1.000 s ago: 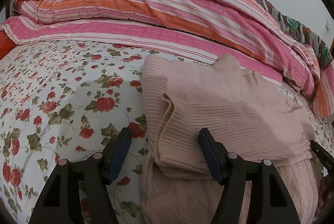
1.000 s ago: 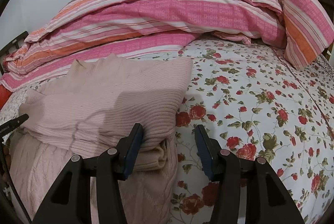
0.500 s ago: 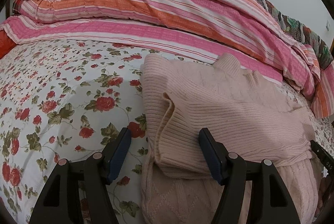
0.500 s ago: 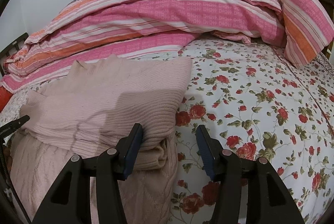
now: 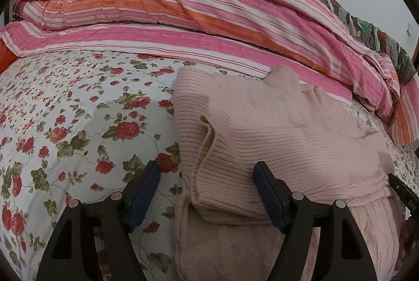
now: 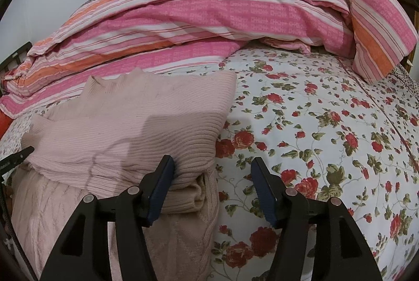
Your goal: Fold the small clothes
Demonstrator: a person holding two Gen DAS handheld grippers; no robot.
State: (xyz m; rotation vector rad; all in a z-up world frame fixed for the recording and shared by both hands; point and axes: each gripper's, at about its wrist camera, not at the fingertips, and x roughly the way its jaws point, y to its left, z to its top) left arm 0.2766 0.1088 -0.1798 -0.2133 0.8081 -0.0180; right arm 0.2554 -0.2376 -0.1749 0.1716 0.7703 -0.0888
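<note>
Both jaws opening, the left gripper [image 5: 207, 193] and right gripper [image 6: 212, 188] let go of the pink sweater [image 5: 275, 134] lying half-folded between them, so next comes 1 fresh grab at its near hem.

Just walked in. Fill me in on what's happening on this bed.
A person is folding a pale pink knit sweater on a floral bedsheet, with a handheld gripper in each hand. The ribbed top part is already doubled over the cable-knit part below. The left gripper straddles one folded corner and the right gripper the other; both sets of jaws are opening, letting the fabric go rather than pinching it. A striped quilt is heaped behind the sweater.
</note>
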